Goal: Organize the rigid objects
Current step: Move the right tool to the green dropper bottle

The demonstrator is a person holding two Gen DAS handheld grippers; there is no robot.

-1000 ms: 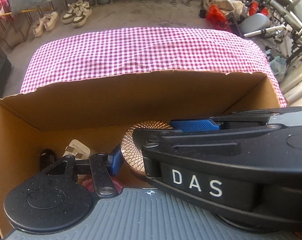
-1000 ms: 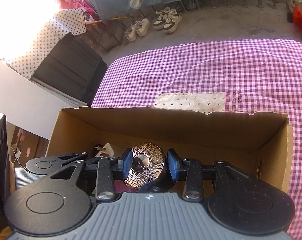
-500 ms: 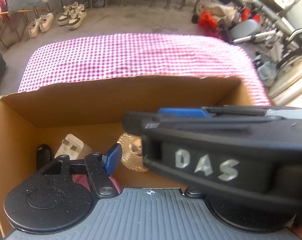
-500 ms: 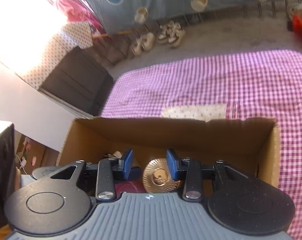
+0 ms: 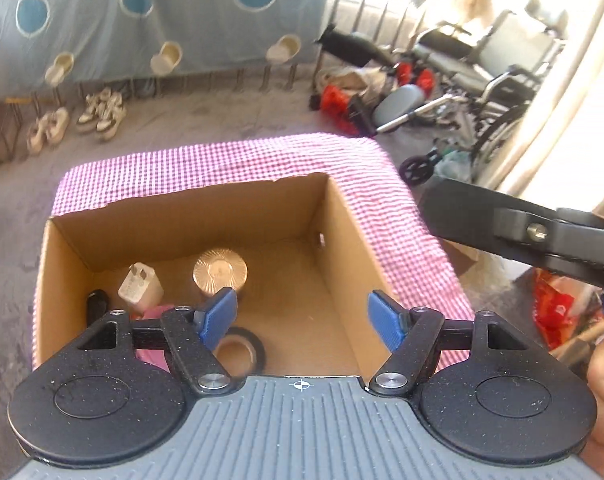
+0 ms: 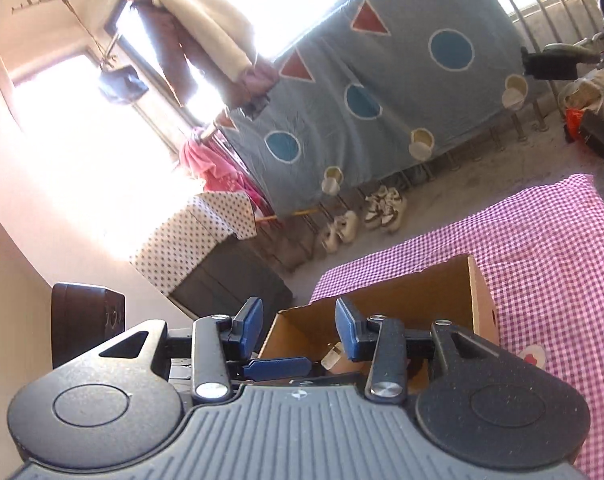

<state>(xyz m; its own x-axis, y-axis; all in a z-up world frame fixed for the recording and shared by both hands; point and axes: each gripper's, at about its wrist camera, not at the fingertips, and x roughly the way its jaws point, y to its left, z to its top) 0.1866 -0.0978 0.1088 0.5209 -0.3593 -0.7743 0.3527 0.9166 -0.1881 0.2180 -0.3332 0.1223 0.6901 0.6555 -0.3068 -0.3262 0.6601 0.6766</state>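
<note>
A cardboard box [image 5: 190, 200] stands on the purple checked cloth [image 5: 222, 160]. Inside lie a copper-topped round jar [image 5: 220, 270], a white charger plug [image 5: 140, 286], a small black item [image 5: 97, 300], something pink [image 5: 154, 314] and a dark tape roll [image 5: 238, 350]. My left gripper [image 5: 302, 318] hovers above the box's near side, its jaws opening with nothing between them. The right tool's black side [image 5: 522, 232] crosses the right edge of the left wrist view. My right gripper [image 6: 300, 326] points almost level over the box [image 6: 478, 300], jaws apart and empty.
Shoes [image 5: 102, 114] line the floor by a blue patterned hanging sheet [image 5: 142, 20]. Wheelchairs [image 5: 490, 80] and red bags [image 5: 334, 98] crowd the far right. A dark cabinet [image 6: 230, 276] and a black speaker [image 6: 88, 328] stand to the box's left. A hand [image 5: 602, 376] shows at the right edge.
Both grippers have risen out of the box. The copper jar, earlier between the right pads, now stands free inside. The left jaws have widened; the right gripper has tilted up and swung aside.
</note>
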